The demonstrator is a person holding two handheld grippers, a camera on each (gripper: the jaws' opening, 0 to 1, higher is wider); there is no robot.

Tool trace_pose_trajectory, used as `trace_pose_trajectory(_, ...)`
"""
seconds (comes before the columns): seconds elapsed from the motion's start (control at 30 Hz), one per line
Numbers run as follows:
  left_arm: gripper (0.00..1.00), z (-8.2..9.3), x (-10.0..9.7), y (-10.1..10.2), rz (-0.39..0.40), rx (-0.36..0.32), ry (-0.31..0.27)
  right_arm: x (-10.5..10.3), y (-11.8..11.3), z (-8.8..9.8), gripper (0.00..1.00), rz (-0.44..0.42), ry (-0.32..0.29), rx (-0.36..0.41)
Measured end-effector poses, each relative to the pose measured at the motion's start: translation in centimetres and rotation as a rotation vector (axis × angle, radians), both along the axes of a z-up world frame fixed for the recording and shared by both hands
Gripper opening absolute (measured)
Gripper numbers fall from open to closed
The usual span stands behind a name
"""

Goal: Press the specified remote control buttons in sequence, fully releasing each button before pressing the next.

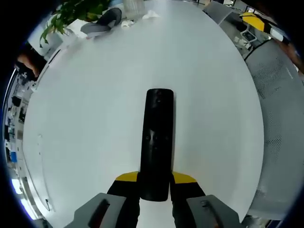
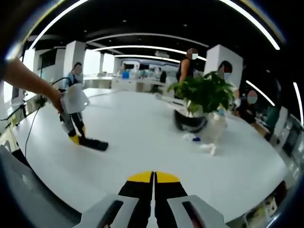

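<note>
Your left hand-held gripper is clamped on the black remote above the white counter; your right hand-held gripper has its jaws together.

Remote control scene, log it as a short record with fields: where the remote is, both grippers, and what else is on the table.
remote control: black, lying on the white table, near end between the left gripper's jaws
left gripper: shut on the remote control
right gripper: jaws together, holding nothing, off the remote
other items: potted plant, crumpled white tissue
background: people standing beyond the table
</note>
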State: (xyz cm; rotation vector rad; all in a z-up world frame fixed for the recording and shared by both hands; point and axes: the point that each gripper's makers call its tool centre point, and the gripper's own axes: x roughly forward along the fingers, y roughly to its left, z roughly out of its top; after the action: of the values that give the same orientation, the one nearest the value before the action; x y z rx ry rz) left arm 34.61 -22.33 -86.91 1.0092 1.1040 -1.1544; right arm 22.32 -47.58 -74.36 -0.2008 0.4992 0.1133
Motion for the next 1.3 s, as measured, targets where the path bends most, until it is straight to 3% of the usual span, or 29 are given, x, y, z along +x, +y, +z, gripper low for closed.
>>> trace_pose_trajectory(0.13, 0.23, 0.0, 0.0, 0.0, 0.000, 0.007, 0.003, -0.2, 0.1, -0.1, 0.00, 0.011, 0.012, -0.007)
trace_pose_trajectory(0.33, 0.23, 0.0, -0.3, 0.0, 0.002, 0.006, 0.003, -0.4, 0.6, -0.1, 0.00, 0.011, 0.038, 0.069)
trace_pose_trajectory(0.5, 0.23, 0.0, -0.6, 0.0, -0.001, 0.011, 0.003, -0.8, 1.2, -0.9, 0.00, 0.005, 0.122, 0.146)
trace_pose_trajectory(1.3, 0.23, 0.1, -3.0, -0.1, -0.014, 0.012, 0.006, -0.8, 0.9, -1.4, 0.00, -0.001, 0.135, 0.112)
